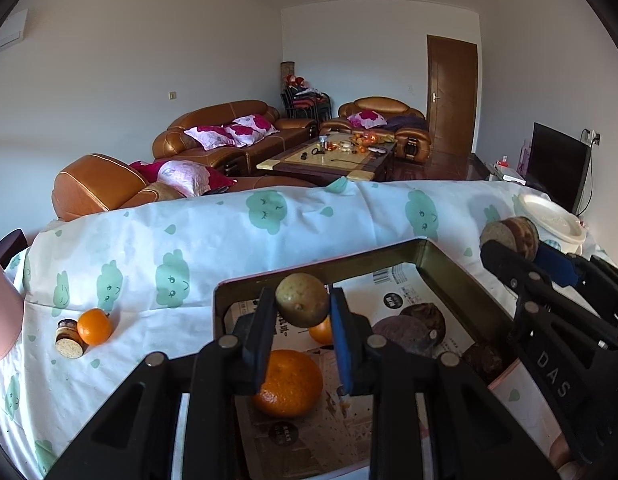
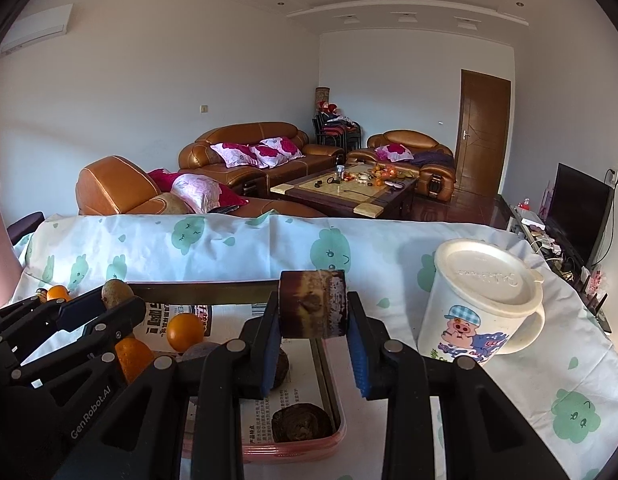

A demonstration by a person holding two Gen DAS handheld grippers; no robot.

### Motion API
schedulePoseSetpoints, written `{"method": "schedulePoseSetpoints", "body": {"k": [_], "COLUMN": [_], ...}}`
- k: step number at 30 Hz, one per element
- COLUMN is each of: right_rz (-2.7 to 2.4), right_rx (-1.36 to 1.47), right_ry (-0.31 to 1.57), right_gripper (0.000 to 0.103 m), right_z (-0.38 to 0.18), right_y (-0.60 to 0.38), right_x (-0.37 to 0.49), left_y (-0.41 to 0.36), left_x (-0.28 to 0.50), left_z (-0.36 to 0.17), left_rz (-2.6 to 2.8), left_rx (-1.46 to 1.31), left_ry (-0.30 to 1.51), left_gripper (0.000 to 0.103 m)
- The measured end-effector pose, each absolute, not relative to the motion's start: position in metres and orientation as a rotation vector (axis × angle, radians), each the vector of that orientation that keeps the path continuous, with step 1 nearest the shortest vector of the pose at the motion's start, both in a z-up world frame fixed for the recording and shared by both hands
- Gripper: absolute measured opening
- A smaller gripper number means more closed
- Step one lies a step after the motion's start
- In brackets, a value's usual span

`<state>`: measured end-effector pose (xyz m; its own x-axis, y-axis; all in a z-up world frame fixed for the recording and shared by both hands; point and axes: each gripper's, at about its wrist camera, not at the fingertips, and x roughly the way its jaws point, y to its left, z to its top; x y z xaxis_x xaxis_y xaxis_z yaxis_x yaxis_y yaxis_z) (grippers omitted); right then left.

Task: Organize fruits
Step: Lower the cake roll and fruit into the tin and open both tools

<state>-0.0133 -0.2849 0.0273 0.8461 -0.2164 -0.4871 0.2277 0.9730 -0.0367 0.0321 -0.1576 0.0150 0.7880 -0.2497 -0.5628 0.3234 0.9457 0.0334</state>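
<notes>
Both grippers loaded, both above the tray.

Left gripper: fingers closed partway onto a green-brown speckled round fruit, held clear of the tray floor, over its far-left part. Right gripper: fingers pinched on a dark brown, flat-sided disc-shaped fruit, over the tray's right side, near its right rim.

Progress, judged from the layout: well along but not finished. In the tray, on its newspaper lining: a large orange, a smaller orange behind it, and several dark brown fruits to the right. Oranges sit left, dark ones right, so sorting by kind looks intended. Left to do: set down both held pieces; then fetch the small orange out on the bench cloth, which touches or nearly touches a little cork-lidded jar.

Room and edges:
- Tray walls are raised; held fruits must go down inside them.
- Open floor in the tray's middle and near end.
- Lidded cartoon mug stands just beside the tray's right rim; watch the right gripper's outer finger.
- Grippers are near each other over the tray; crowding likely if both lower together.
</notes>
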Motion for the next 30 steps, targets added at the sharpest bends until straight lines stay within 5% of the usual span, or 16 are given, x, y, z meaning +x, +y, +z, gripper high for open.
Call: {"method": "schedulePoseSetpoints", "body": {"k": [30], "right_rz": [-0.018], "right_rx": [-0.01], "right_ry": [0.667], "right_gripper": [0.032], "right_z": [-0.001], "right_y": [-0.27], "right_x": [0.009], "left_y": [-0.159], "left_x": [0.051], "left_z": [-0.006], "left_rz": [-0.325], "left_rx": [0.123], "left_ry": [0.685], "left_gripper": [0.029]}}
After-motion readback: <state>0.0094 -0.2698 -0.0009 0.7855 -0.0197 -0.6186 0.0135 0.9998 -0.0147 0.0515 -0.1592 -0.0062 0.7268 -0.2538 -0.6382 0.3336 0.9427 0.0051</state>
